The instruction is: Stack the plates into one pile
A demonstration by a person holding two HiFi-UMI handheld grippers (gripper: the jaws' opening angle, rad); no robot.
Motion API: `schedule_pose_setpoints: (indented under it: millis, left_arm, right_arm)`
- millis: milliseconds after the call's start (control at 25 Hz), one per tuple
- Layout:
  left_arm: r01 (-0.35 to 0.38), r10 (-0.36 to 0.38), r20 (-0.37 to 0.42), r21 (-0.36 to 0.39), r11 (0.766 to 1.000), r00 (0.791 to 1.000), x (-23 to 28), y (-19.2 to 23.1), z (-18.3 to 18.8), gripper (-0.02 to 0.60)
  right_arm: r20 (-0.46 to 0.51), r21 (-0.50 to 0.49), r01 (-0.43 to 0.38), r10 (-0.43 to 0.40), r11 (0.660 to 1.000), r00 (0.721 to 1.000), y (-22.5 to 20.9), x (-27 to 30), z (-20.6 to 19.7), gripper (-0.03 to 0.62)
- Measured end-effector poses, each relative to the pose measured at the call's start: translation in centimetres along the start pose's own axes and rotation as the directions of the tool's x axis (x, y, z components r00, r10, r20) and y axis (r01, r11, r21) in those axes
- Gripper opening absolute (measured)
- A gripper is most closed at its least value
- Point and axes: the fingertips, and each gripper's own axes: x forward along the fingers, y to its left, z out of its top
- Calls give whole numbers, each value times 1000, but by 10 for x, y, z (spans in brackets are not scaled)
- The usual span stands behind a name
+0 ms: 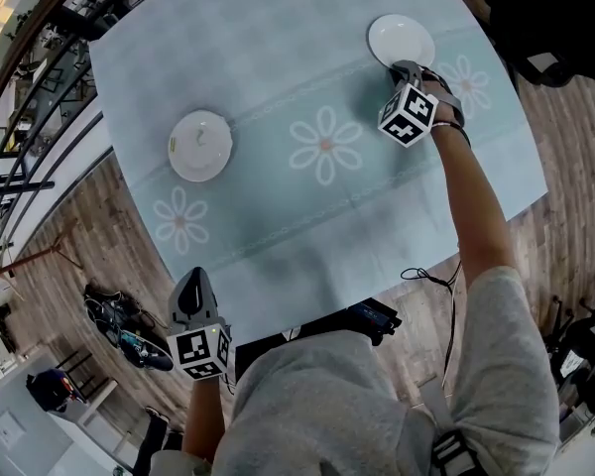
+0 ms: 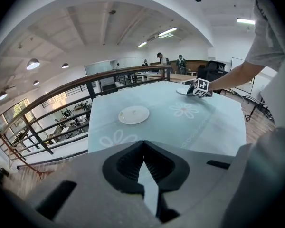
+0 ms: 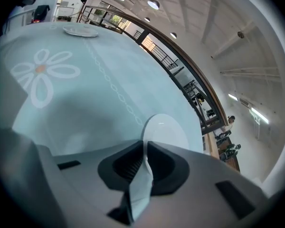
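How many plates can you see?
2. The left plate lies alone on the table's left side. The right plate is at the far right, its rim pinched by the right hand-held gripper. None seems hidden.

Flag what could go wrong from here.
1. Right tongs grip only the near rim of the far plate; lifted that way it may tilt or slip out.
2. The other plate lies across the tablecloth, so the carry is long on that edge grip.
3. Left tongs are shut, away from both plates, giving no support.
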Motion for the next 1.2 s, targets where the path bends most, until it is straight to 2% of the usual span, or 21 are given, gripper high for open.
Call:
schedule_pose_setpoints:
  millis: [160,480,680,840,1040,1200]
  left_arm:
    - [0,0,26,20,1000,1000,-3,2,9,20]
    - [20,-23,68,43,999,997,-5,15,20,20]
    - [57,-62,113,41,998,992,-3,19,22,20]
    - [97,-102,147,37,995,984,-7,30,18,20]
    - [155,-151,179,-8,988,972,-13,57,11,20]
    - [177,-172,209,-2,984,963,-18,80,8,20]
  right_arm:
    - [-13,-28,-8,8,1000,1000,-1,-2,2,41]
    - [61,85,80,-86,993,994,-26,-51,21,32]
    - [85,82,111,-118,990,989,-31,-85,39,31]
    - [80,67,132,-137,989,987,-22,-117,54,31]
    - [63,51,152,-155,987,986,1,-156,84,31]
    - [65,37,157,-159,987,985,23,-178,113,31]
